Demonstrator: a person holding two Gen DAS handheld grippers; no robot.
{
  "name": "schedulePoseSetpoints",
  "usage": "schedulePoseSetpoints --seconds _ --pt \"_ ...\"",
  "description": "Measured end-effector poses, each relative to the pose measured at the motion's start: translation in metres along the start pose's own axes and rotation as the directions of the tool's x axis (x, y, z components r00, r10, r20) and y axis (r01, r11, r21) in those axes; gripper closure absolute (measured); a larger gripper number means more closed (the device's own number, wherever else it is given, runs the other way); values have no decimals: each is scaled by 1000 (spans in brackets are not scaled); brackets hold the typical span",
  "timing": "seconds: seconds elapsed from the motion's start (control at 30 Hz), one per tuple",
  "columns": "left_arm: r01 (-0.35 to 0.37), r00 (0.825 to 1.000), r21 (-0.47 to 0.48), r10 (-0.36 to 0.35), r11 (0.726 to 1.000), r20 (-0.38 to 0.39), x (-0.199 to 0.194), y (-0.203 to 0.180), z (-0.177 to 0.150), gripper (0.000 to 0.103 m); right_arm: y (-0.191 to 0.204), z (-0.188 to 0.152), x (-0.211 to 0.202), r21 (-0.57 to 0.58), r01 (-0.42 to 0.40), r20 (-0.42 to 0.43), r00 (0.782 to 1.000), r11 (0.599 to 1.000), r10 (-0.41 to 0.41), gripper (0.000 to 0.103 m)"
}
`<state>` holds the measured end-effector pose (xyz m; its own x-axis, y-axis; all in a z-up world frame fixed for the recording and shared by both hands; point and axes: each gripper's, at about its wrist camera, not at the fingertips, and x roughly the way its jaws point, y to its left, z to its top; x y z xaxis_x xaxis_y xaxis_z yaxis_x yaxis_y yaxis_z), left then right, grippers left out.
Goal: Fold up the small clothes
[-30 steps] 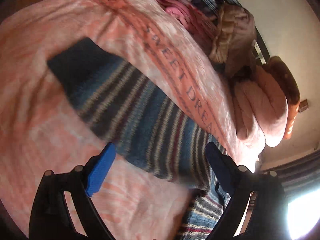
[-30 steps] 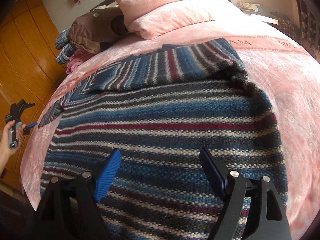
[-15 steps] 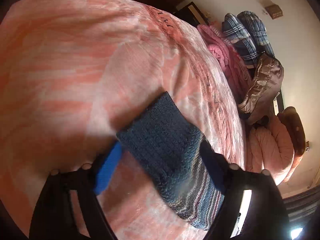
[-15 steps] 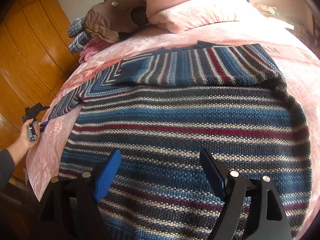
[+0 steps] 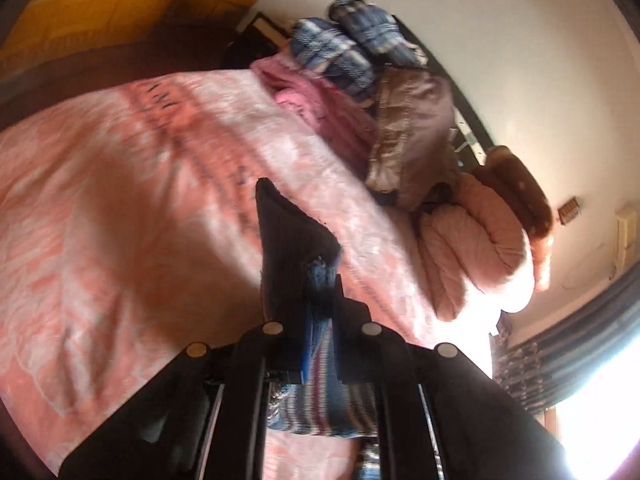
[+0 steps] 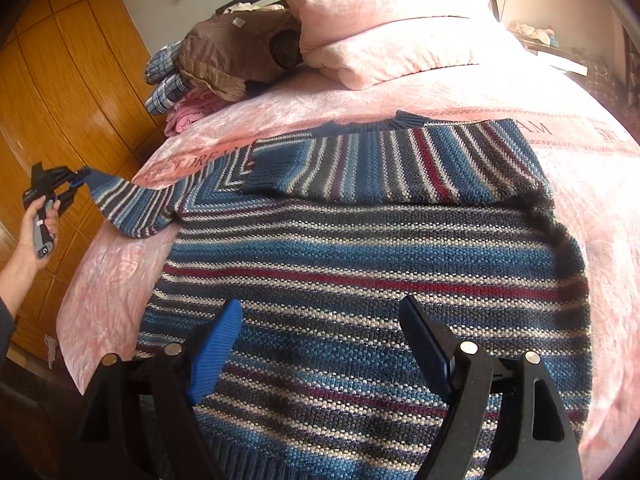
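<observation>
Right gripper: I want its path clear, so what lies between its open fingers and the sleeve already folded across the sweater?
Only the sweater's striped body lies between the right gripper and the folded sleeve; the right wrist view shows nothing else there.

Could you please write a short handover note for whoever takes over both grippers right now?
Left gripper: jaws shut on the cuff of the left sleeve, lifted off the pink bedspread at the bed's edge.
Right gripper: jaws open, holding nothing, hovering over the lower body of the striped sweater.
Sweater lies flat on the bed. The other sleeve is already folded across the chest.
Left to do: lay the held sleeve over the body, release, then fold the body up from the hem.
</observation>
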<state>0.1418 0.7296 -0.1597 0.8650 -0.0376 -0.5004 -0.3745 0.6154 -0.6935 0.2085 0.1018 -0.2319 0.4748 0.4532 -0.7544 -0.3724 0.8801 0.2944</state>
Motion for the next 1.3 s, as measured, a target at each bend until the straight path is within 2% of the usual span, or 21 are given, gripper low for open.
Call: schedulePoseSetpoints --seconds 0.17,0.27,0.37,0.5,0.6,0.8,1.0,1.1,1.17,1.2,1.23,1.27,1.3 --pt "139 990 112 -139 984 -8 4 -101 -10 97 -10 1 -19 26 -6 13 1000 1000 5 22" --pt "191 982 166 -186 967 -45 18 -151 -29 97 -20 0 -27 43 -7 13 1000 999 6 22" --pt "217 975 229 -200 949 -94 39 -194 -55 97 -32 -1 -35 59 -6 22 1000 998 4 22" --pt "242 966 274 -203 931 -162 74 -233 -96 97 -51 -2 -42 82 -1 32 1000 997 -1 22" --pt "252 957 288 -193 924 -218 106 -250 -128 97 -67 -2 -43 113 -9 25 1000 994 6 22" --pt "266 927 282 -164 922 -338 173 -265 -199 97 -96 3 -39 158 -34 10 999 987 33 22" --pt "249 891 235 -127 940 -436 229 -249 -267 97 -115 20 -28 187 -59 -1 998 981 60 19" --pt "231 873 242 -90 942 -479 250 -239 -292 96 -122 39 -20 214 -95 -9 995 972 99 18" --pt "222 860 241 -73 945 -505 257 -231 -304 86 -127 57 -9 248 -150 -23 987 957 161 17" --pt "218 858 239 -69 946 -510 257 -227 -306 70 -130 68 -2 278 -186 -33 979 942 203 17" --pt "214 862 237 -69 948 -502 254 -223 -305 58 -133 78 7 317 -227 -40 967 921 252 17" --pt "217 870 229 -81 949 -486 248 -219 -302 41 -136 89 19 359 -274 -49 949 893 311 17" --pt "226 874 216 -100 950 -476 240 -214 -299 34 -138 99 34 402 -318 -66 925 859 374 17"
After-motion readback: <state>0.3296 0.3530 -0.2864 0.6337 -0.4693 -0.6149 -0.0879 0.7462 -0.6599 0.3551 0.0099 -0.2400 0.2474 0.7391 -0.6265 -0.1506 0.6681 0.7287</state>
